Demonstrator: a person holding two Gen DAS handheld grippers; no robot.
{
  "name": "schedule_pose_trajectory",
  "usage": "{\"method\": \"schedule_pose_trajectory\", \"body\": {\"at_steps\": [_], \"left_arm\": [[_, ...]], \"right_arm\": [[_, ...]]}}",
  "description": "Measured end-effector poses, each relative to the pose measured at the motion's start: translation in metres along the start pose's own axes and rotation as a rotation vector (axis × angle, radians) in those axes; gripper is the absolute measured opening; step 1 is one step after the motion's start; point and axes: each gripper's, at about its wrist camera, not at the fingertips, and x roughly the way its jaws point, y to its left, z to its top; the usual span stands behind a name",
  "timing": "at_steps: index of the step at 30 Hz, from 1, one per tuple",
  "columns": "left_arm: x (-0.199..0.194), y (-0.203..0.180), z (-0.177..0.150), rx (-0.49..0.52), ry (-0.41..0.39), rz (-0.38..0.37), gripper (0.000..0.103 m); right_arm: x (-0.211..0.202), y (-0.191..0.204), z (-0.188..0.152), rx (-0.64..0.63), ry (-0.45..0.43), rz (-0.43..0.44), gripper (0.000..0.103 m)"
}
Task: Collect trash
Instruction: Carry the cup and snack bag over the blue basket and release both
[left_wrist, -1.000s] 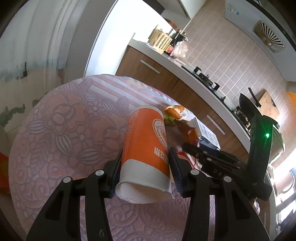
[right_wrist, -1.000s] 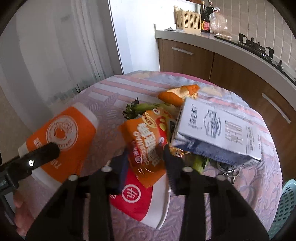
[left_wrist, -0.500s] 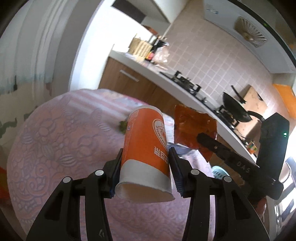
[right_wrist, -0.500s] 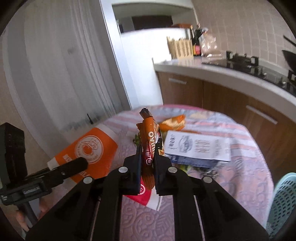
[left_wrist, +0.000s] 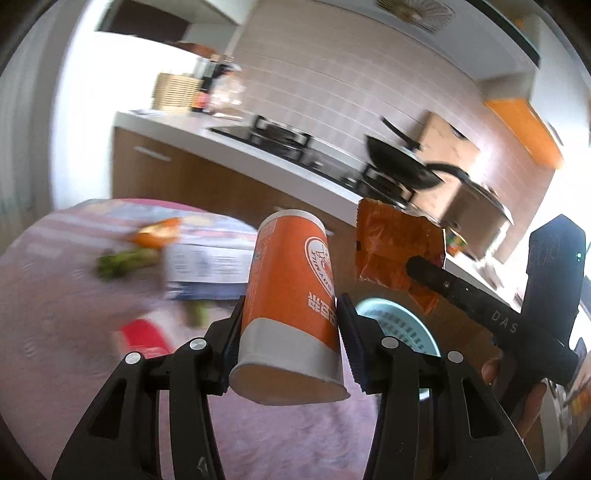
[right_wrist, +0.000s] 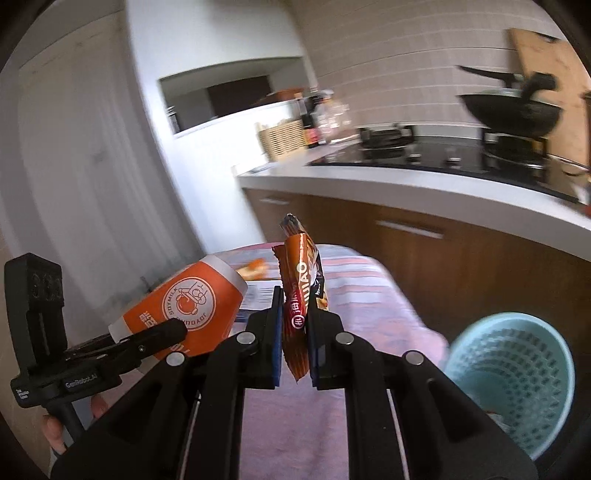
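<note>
My left gripper (left_wrist: 290, 314) is shut on an orange and white paper cup (left_wrist: 291, 291) and holds it above the round table, open end towards the camera. The cup also shows in the right wrist view (right_wrist: 184, 306). My right gripper (right_wrist: 295, 325) is shut on an orange snack wrapper (right_wrist: 297, 295), held upright in the air. The wrapper shows in the left wrist view (left_wrist: 395, 251) to the right of the cup. A light blue mesh trash basket (right_wrist: 513, 365) stands on the floor beyond the table's right edge; it also shows in the left wrist view (left_wrist: 402, 325).
On the pink patterned tablecloth (left_wrist: 74, 314) lie a white and blue carton (left_wrist: 207, 266), green vegetable scraps (left_wrist: 122, 258), an orange peel (left_wrist: 159, 232) and a red wrapper (left_wrist: 144, 332). A kitchen counter (right_wrist: 424, 184) with a stove and a black wok (right_wrist: 513, 110) runs behind.
Both grippers have lifted and swung right with the cup and the wrapper. The blue basket has come into view in both cameras. The table now sits lower and further left.
</note>
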Motion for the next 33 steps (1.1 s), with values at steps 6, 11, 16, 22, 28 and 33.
{"method": "schedule_pose_trajectory", "body": {"at_steps": [6, 11, 16, 22, 28, 33], "left_arm": [[0.054, -0.060, -0.006, 0.077, 0.084, -0.093, 0.046], [0.105, -0.102, -0.019, 0.143, 0.193, -0.185, 0.046], [0.140, -0.130, -0.033, 0.164, 0.253, -0.221, 0.046], [0.179, -0.147, -0.049, 0.172, 0.306, -0.215, 0.047], [0.214, -0.155, -0.061, 0.166, 0.359, -0.177, 0.049], [0.221, -0.150, -0.063, 0.151, 0.362, -0.157, 0.064]], "right_arm": [[-0.031, -0.060, -0.015, 0.071, -0.017, -0.114, 0.009], [-0.049, -0.104, -0.035, 0.143, -0.014, -0.191, 0.009], [-0.054, -0.148, -0.056, 0.224, 0.023, -0.255, 0.009], [-0.047, -0.183, -0.079, 0.305, 0.084, -0.303, 0.009], [-0.035, -0.218, -0.098, 0.398, 0.161, -0.347, 0.012], [-0.031, -0.231, -0.105, 0.421, 0.194, -0.365, 0.013]]}}
